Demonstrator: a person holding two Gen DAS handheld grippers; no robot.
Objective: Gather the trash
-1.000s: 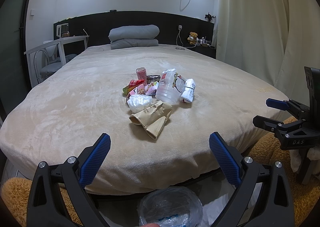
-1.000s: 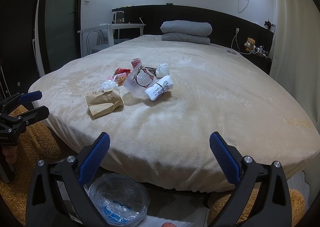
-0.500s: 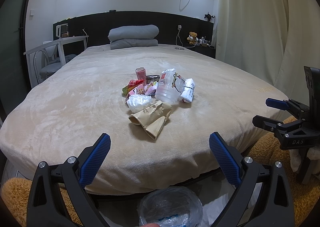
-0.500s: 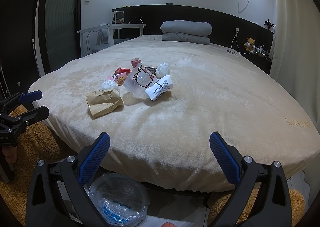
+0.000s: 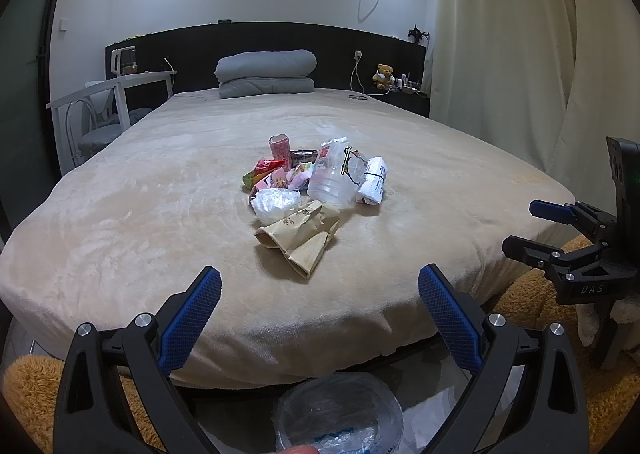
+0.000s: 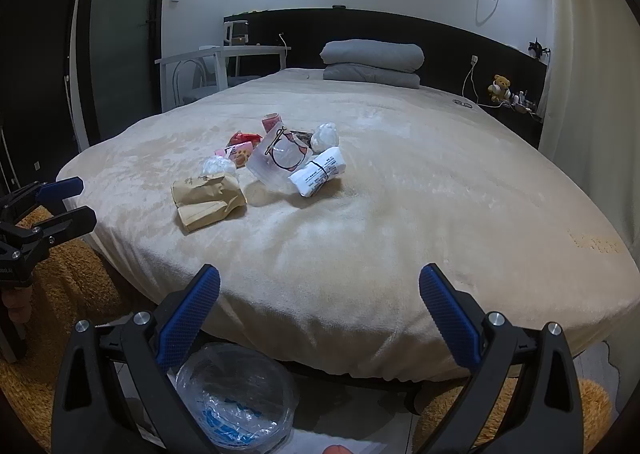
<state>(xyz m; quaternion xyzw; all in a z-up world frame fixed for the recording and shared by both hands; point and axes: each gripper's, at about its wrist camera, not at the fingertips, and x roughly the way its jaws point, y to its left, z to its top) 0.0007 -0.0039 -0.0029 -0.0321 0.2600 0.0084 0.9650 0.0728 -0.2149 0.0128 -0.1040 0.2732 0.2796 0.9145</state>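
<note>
A heap of trash lies mid-bed on the beige blanket (image 5: pixel 120 222): a crumpled brown paper bag (image 5: pixel 302 232) nearest me, a white plastic wad (image 5: pixel 276 204), a clear plastic bottle (image 5: pixel 334 176), a rolled white packet (image 5: pixel 374 178), a pink cup (image 5: pixel 279 147) and colourful wrappers (image 5: pixel 266 174). The right wrist view shows the same paper bag (image 6: pixel 206 202), bottle (image 6: pixel 280 158) and packet (image 6: pixel 318 172). Both grippers hover off the bed's foot, short of the heap. My left gripper (image 5: pixel 320 302) is open and empty. My right gripper (image 6: pixel 320 302) is open and empty too.
A bin lined with clear plastic (image 5: pixel 340 414) stands on the floor below the bed edge, also visible as the bin (image 6: pixel 236 394). Orange shaggy rugs (image 6: pixel 64 286) flank it. Grey folded bedding (image 5: pixel 266 72) lies at the headboard; a white desk and chair (image 5: pixel 108 102) stand left, curtains (image 5: pixel 520 54) right.
</note>
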